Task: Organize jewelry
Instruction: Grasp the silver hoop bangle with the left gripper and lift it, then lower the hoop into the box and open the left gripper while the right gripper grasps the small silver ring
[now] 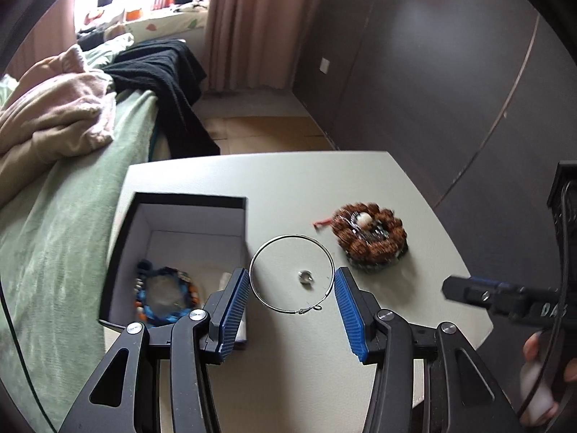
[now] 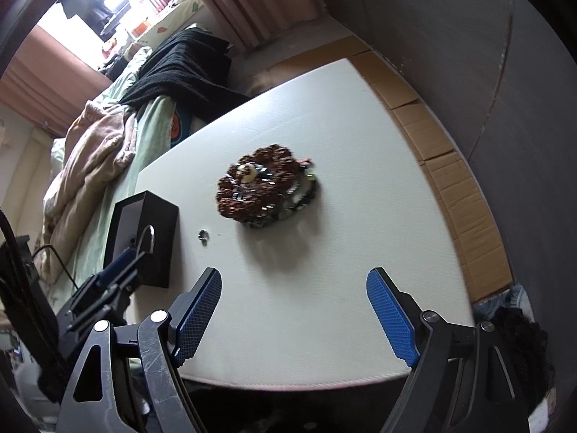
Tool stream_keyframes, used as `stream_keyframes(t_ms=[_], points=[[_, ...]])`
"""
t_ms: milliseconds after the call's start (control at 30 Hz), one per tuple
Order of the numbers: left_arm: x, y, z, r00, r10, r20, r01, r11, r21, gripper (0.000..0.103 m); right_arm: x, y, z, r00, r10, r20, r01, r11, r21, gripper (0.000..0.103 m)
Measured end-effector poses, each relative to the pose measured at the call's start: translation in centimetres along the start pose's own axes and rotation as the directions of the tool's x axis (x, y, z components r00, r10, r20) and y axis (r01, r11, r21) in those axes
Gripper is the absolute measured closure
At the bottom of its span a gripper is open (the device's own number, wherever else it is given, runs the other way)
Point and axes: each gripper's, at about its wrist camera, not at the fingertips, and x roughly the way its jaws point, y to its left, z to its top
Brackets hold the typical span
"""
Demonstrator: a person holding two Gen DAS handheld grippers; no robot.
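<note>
The silver hoop (image 1: 291, 274) is lying flat on the table (image 1: 360, 187) just right of the box (image 1: 180, 202), with a small ring (image 1: 305, 277) sitting inside its circle. The left gripper (image 1: 292, 310) is hovering over the hoop, jaws spread wide, holding nothing. Inside the box a blue bead bracelet (image 1: 164, 297) is resting. Farther right of the box, a pile of brown beads (image 2: 265, 187) is sitting, and the right gripper (image 2: 294, 315) is gaping wide near it, empty too

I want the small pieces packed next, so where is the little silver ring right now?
In the left wrist view the small silver ring lies on the white table, inside the thin wire hoop, between the black box and the brown bead pile.
</note>
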Motion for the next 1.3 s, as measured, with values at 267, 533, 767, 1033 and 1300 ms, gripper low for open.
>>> stream_keyframes(t_ms=[267,533,767,1033,1300], points=[[-0.5,3.5,0.9,1.000,0.024,0.006,-0.024,0.997,-0.069,0.052,3.5,4.2,0.4,0.998,0.030,-0.047,-0.034,0.997,-0.073,0.045],[-0.7,6.4,1.6,0.999,0.041,0.002,-0.040,0.991,-0.130,0.052,7.0,6.7,1.3,0.996,0.034,-0.080,-0.042,0.993,-0.107,0.069],[-0.6,8.3,2.0,0.999,0.045,-0.003,-0.045,0.986,-0.159,0.052,9.2,9.0,2.0,0.996,0.007,-0.092,-0.021,0.988,-0.154,0.075],[-0.1,9.6,2.6,0.999,0.035,-0.014,-0.037,0.981,-0.191,0.052,11.5,10.8,2.7,0.994,-0.054,-0.098,0.033,0.977,-0.209,0.076],[0.4,9.5,3.3,1.000,-0.005,-0.012,0.003,0.978,-0.207,0.051,11.5,11.1,2.9,0.990,-0.107,-0.095,0.084,0.971,-0.226,0.096]])
